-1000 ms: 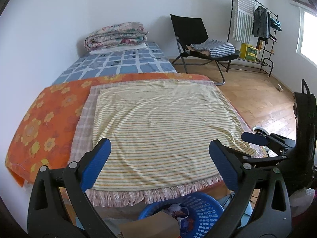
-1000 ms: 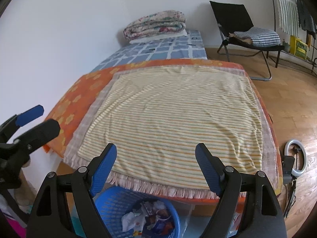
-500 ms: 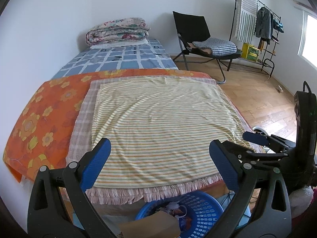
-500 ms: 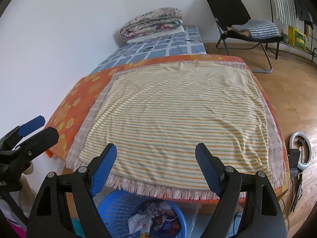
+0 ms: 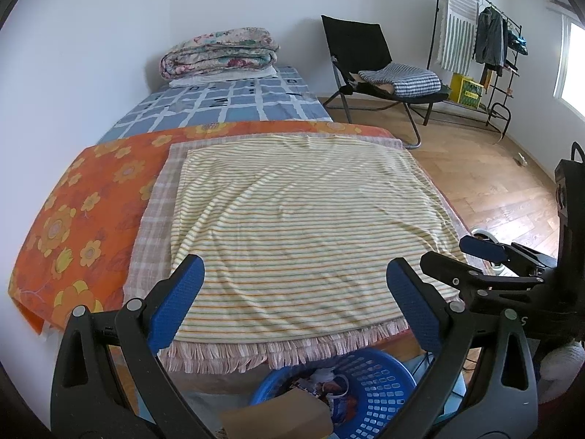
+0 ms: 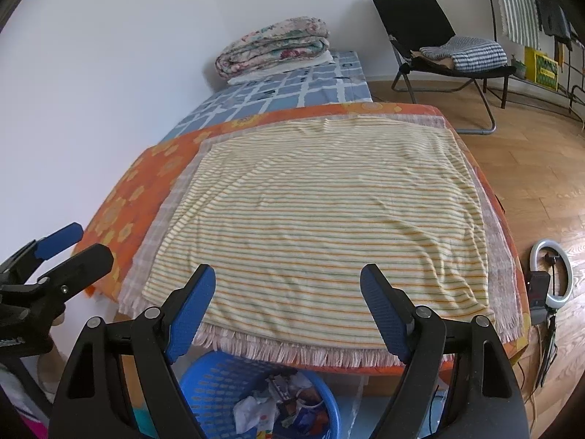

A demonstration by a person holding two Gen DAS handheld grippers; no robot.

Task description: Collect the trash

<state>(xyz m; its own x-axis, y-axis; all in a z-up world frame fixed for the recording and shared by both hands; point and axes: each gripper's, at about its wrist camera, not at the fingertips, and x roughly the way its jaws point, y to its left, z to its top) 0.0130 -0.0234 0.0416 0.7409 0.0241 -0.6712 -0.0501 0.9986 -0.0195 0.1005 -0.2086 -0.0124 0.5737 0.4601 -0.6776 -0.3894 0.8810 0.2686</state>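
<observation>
1. Left wrist view: left gripper point(image 5: 294, 305) stood wide open and empty over the bed's point(image 5: 91, 201) near edge; right gripper point(image 6: 287, 309) likewise.
2. Trash point(image 6: 289, 402) lay in the blue basket point(image 6: 204, 380) on the floor under that edge.
3. Risk: fringe of the striped cloth point(image 6: 329, 219) overhung the basket; a reaching jaw could snag it.
4. Risk: the grippers, close together, could collide.

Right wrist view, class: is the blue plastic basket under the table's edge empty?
No. The blue plastic basket holds crumpled paper and coloured wrappers, visible below the fringed edge of the striped yellow cloth.
</observation>
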